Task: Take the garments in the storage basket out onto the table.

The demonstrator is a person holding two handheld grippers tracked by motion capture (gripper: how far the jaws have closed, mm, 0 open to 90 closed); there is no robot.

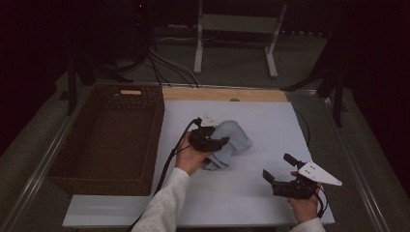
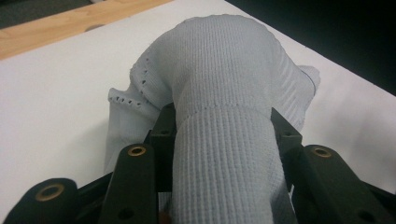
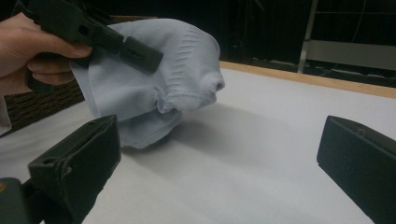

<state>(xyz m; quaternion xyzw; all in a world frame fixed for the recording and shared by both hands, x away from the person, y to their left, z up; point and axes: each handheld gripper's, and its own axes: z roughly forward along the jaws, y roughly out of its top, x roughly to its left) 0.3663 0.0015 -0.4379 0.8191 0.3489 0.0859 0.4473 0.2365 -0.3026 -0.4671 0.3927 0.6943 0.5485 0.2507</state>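
A pale blue knitted garment [image 1: 231, 140] is bunched up at the middle of the white table [image 1: 270, 121]. My left gripper [image 1: 212, 141] is shut on it. In the left gripper view a thick ribbed fold of the garment [image 2: 224, 158] fills the gap between the two black jaws and bulges beyond them. The right gripper view has the garment [image 3: 154, 79] lifted at its held end, its lower part resting on the table. My right gripper [image 1: 279, 169] hovers near the table's front right, its jaws wide apart with nothing between them.
A large brown wicker basket [image 1: 104, 140] stands along the table's left side. A wooden strip [image 1: 225, 94] runs along the far edge. Cables and a metal stand's legs [image 1: 237, 43] lie on the floor beyond.
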